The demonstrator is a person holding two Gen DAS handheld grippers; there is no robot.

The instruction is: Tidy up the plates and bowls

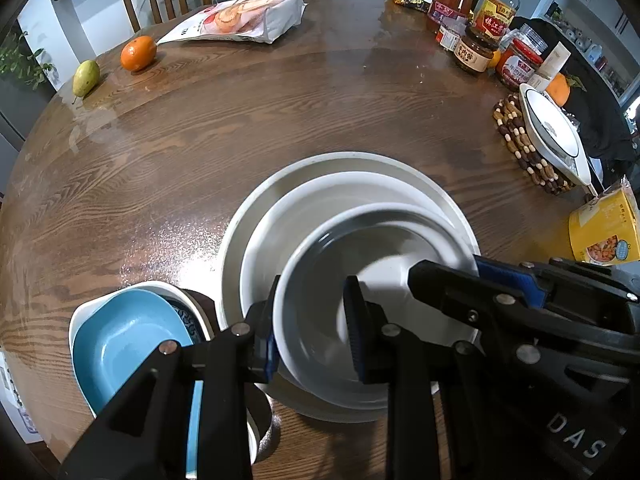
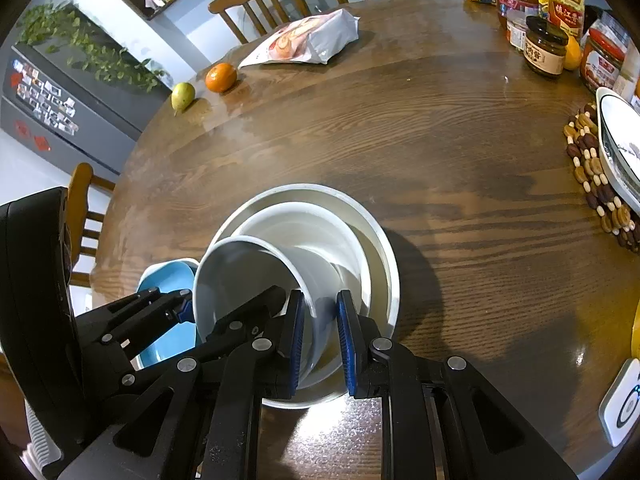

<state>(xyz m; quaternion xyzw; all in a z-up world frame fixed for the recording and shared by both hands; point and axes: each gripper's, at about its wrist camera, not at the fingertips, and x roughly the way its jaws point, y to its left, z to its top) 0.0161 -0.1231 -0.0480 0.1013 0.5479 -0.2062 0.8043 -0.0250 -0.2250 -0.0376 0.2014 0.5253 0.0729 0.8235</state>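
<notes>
While both my left gripper [image 1: 310, 332] and right gripper [image 2: 320, 340] have their jaws clamped on the grey bowl's [image 1: 360, 304] rim (tilted over the nested white bowls [image 1: 312, 200]), I'd next level it, lower, release.

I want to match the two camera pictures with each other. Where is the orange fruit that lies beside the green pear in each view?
Left wrist view: the orange is in the upper left, near the far table edge, just right of the pear.
Right wrist view: the orange is upper left of centre, again just right of the pear.
Shared landmark: the snack bag, lying right of the orange in both.
</notes>
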